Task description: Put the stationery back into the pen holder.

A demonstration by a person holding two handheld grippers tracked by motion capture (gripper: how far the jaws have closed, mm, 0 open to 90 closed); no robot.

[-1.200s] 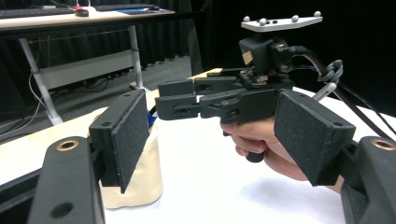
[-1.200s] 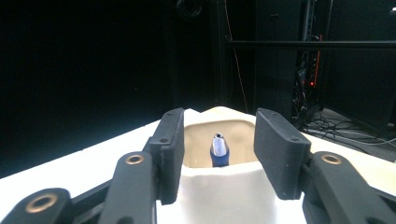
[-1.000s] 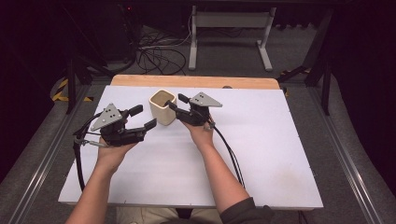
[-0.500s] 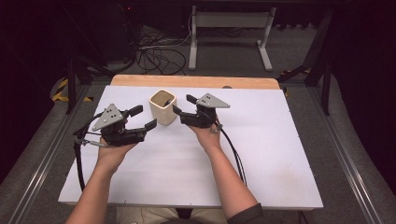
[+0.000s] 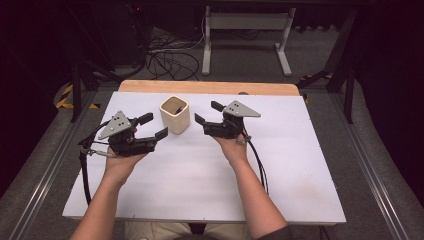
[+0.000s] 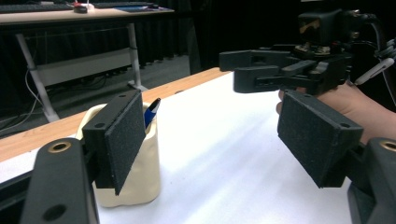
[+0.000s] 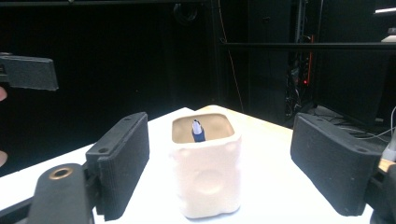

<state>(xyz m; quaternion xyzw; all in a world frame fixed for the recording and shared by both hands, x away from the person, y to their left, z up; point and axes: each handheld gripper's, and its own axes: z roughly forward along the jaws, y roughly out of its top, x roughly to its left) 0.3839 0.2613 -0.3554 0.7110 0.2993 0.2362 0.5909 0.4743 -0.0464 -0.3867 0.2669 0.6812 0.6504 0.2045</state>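
From the high view, a cream cup [image 5: 175, 114] stands upright on the white bench [image 5: 300, 165], toward its far edge. The left claw [image 5: 152, 126] sits just to the cup's left, jaws spread wide and empty. The right claw [image 5: 209, 113] is on the cup's other side, also wide apart, holding nothing, with clear bench between it and the cup.

On to the left gripper view: the cup [image 6: 140, 177] shows behind the near jaw, a blue pen [image 6: 150, 112] poking up from it. The right claw [image 6: 250, 70] hangs across the bench, held in a hand [image 6: 359, 107].

Now the right gripper view: the cup [image 7: 206, 172] stands between the two spread jaws, touching neither. The pen [image 7: 198, 131] stands inside, its pale tip possibly a cap.
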